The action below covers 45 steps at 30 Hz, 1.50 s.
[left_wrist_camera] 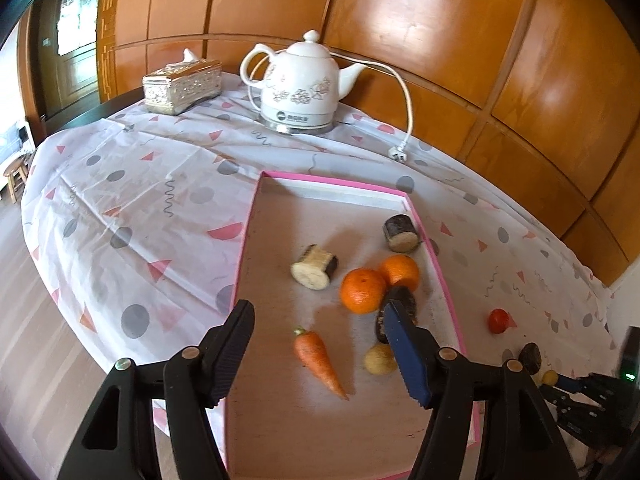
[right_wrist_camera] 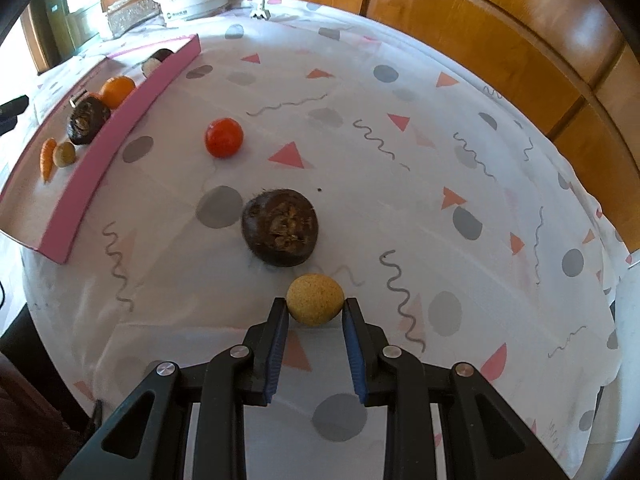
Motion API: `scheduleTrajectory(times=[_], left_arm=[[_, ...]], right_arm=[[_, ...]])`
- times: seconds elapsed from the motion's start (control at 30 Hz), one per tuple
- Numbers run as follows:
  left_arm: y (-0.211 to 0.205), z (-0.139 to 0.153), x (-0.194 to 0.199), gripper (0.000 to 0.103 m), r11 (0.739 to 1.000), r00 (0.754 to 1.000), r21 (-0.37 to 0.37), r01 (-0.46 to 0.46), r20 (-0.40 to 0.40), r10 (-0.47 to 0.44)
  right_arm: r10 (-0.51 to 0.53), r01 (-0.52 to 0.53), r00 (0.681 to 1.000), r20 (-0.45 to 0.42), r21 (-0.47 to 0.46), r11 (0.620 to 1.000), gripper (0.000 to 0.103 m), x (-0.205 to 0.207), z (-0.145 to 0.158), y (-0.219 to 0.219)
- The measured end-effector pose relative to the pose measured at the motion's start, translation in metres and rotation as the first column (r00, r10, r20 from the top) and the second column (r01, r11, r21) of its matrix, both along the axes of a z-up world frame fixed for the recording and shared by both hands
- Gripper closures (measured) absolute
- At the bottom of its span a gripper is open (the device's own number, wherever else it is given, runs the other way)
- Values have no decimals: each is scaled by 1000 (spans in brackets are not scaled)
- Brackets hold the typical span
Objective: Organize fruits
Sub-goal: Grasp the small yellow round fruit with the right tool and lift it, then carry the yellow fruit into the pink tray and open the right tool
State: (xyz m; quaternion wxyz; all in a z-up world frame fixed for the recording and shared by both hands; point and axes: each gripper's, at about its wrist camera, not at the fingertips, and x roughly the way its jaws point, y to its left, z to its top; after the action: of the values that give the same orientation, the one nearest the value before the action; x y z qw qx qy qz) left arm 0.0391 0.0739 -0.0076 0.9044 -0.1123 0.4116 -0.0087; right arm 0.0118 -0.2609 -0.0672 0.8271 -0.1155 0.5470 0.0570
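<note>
My left gripper (left_wrist_camera: pixel 316 306) stands open above the pink tray (left_wrist_camera: pixel 320 178), with nothing between its pads. On the tray lie two oranges (left_wrist_camera: pixel 363 290), a carrot (left_wrist_camera: pixel 318 360), a small tan fruit (left_wrist_camera: pixel 379 359), two cut cane pieces (left_wrist_camera: pixel 314 267) and a dark brown fruit (left_wrist_camera: pixel 400 294) partly hidden behind the right finger. My right gripper (right_wrist_camera: pixel 315 304) is shut on a small yellow round fruit (right_wrist_camera: pixel 315 294) low over the cloth. Just beyond it sits another dark brown fruit (right_wrist_camera: pixel 280 232). A red tomato (right_wrist_camera: pixel 224 137) rests farther off, near the tray wall (right_wrist_camera: pixel 120 120).
A white kettle (left_wrist_camera: pixel 298 84) with its cord and plug (left_wrist_camera: pixel 398 154), and a silver tissue box (left_wrist_camera: pixel 182 84), stand at the back of the patterned tablecloth (left_wrist_camera: pixel 132 200). A wooden panelled wall (left_wrist_camera: pixel 440 40) runs behind the table. The table edge falls away on the left.
</note>
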Motion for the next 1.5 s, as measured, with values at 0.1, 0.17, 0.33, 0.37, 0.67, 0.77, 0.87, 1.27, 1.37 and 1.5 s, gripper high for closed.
scheduleTrajectory(times=[0.1,0.17,0.33,0.37,0.67,0.77,0.87,1.27,1.37,1.5], left_arm=[[9,-4,-1,35,1000,1000,-6,-26,-10,26],[15,-6,-1,34,999,999,-10,-45,-16,45],[27,-8,-3,34,997,997,-22,-80,-22,79],[28,-7,-4,34,996,996,-23,-83,-20,83],[36,-3,-6,33,995,995,-28,-101,-5,100],[40,-4,-7,33,994,994,-32,-107,-10,107],[42,-6,-8,33,993,994,-34,-111,-14,111],[31,-3,-10,33,998,998,-24,-62,-1,62],[26,-1,-10,33,999,999,-17,-43,5,43],[18,2,-11,33,1000,1000,-7,-17,13,17]], right_arm=[[-10,9,1000,26,31,999,75,-6,10,3],[-5,2,999,45,70,998,75,-10,19,7],[68,-81,994,88,152,985,75,-12,39,39],[82,-96,992,94,158,983,75,-12,43,47],[277,-303,951,138,237,923,75,5,54,144],[307,-331,942,135,223,917,75,11,49,164],[321,-337,940,111,192,921,75,22,36,181],[265,-277,961,82,206,939,65,26,28,177],[237,-257,965,111,230,939,65,21,38,167],[199,-228,970,142,230,946,65,12,49,152]])
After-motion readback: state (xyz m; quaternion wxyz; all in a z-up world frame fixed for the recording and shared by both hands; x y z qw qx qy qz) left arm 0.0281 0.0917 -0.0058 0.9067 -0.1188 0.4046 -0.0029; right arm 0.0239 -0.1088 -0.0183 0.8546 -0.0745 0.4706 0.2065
